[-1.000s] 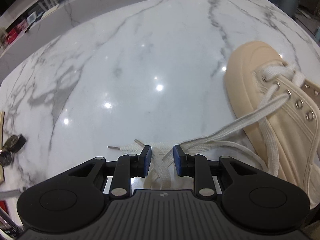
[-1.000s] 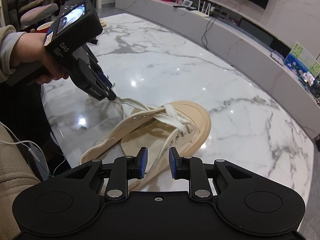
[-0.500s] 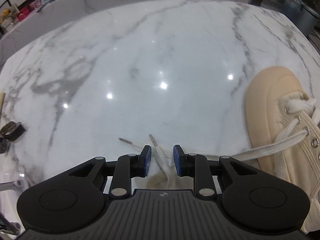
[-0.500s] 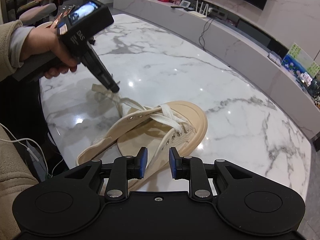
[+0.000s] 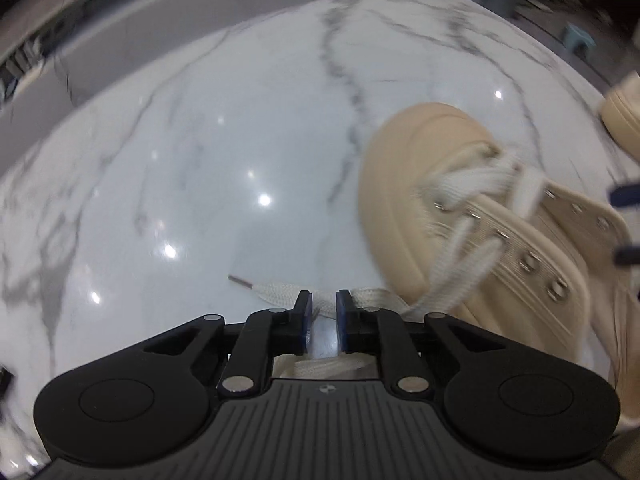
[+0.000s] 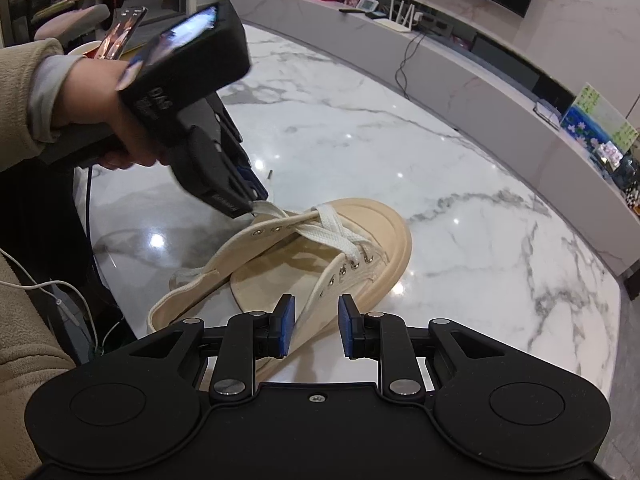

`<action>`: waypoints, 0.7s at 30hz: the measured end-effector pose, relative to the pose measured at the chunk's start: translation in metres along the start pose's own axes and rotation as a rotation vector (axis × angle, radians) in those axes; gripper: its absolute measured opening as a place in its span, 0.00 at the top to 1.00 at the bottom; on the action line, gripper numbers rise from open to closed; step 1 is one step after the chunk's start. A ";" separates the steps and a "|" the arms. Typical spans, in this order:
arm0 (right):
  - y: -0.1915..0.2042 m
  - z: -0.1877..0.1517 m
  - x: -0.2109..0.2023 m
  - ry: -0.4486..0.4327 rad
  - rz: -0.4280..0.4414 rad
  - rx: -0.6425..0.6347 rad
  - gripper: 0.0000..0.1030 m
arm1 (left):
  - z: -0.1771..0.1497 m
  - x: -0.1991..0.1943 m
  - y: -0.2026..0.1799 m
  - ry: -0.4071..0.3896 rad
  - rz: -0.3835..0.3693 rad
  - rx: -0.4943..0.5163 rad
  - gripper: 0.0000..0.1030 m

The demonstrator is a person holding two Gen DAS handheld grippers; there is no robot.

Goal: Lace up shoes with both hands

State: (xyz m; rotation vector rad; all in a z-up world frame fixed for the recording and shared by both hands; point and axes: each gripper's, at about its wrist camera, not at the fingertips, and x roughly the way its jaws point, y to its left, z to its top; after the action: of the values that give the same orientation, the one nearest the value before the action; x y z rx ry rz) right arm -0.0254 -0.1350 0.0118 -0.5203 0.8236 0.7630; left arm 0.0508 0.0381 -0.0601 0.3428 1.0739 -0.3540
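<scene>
A: Left wrist view first. The left gripper (image 5: 321,312) has its jaws closing, a narrower gap than a moment ago, and the lace (image 5: 276,291) runs across right at the tips. I can't tell whether the pads actually pinch it yet; there's bare marble showing in the gap.

B: And the picture is smeared, so that hand is on the move?

A: Yes. The shoe (image 5: 472,240) sat at the right edge half a second back; now it fills much more of the right side, with a second shoe (image 5: 620,120) peeking in at the far right. One lace tip (image 5: 237,279) lies flat on the table (image 5: 240,140), where two tips showed before.

B: Over to the right wrist view.

A: The right gripper (image 6: 316,324) hasn't budged: jaws apart, nothing between them, hanging above the near side of the shoe (image 6: 312,272). Across from it, the hand (image 6: 100,112) tilts the left gripper (image 6: 254,206) steeply down at the lace (image 6: 276,211), right by the upper eyelets. A second ago it was further out to the left, with the lace stretched between.

B: So what does that mean for the lacing?

A: My read: the lower eyelets are crossed, the upper ones empty. The left side is taking a fresh hold near the shoe, likely to feed the next eyelet.
</scene>
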 end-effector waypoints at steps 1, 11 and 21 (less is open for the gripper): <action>0.000 0.000 0.000 0.000 0.001 -0.001 0.80 | -0.002 -0.005 -0.002 -0.008 0.012 0.010 0.88; 0.003 0.000 0.002 -0.005 0.000 -0.012 0.80 | -0.023 -0.043 -0.020 -0.059 -0.027 0.163 0.75; 0.005 0.000 0.000 -0.002 0.000 -0.020 0.80 | -0.017 -0.024 -0.036 -0.078 -0.015 0.266 0.80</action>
State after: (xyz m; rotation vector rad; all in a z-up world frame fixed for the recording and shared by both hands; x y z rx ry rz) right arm -0.0289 -0.1320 0.0115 -0.5377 0.8148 0.7725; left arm 0.0117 0.0162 -0.0498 0.5538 0.9546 -0.5212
